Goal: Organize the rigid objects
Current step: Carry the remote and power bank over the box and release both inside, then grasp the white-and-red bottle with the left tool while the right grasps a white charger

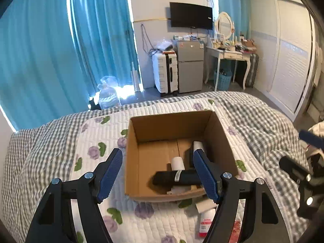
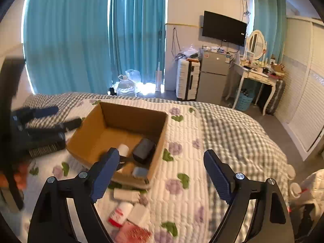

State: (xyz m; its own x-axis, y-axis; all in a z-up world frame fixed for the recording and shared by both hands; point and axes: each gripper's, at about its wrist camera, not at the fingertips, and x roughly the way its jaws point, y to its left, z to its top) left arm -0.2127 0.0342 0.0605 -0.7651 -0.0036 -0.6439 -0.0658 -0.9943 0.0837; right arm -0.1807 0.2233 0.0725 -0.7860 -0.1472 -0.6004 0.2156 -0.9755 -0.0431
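both the left gripper [image 1: 158,174] and right gripper [image 2: 162,174] are held spread, empty, near the cardboard box [image 1: 220,141]; what seems a black case [image 1: 174,177] is seen inside it.

1. The box [image 1: 217,139] is plain brown cardboard, matt.
2. The bed cover [image 1: 162,216] is quilted cloth, ribbed, with printed flowers.
3. The left tongs [image 1: 158,175] have matt black plastic arms, ridged blue pads and shiny metal rivets.
4. The tube [image 1: 177,163] in the box looks like smooth white plastic.

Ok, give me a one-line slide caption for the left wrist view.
Left gripper, jaws open, above an open brown cardboard box holding a black cylindrical object and white bottle on a floral quilted bedspread.
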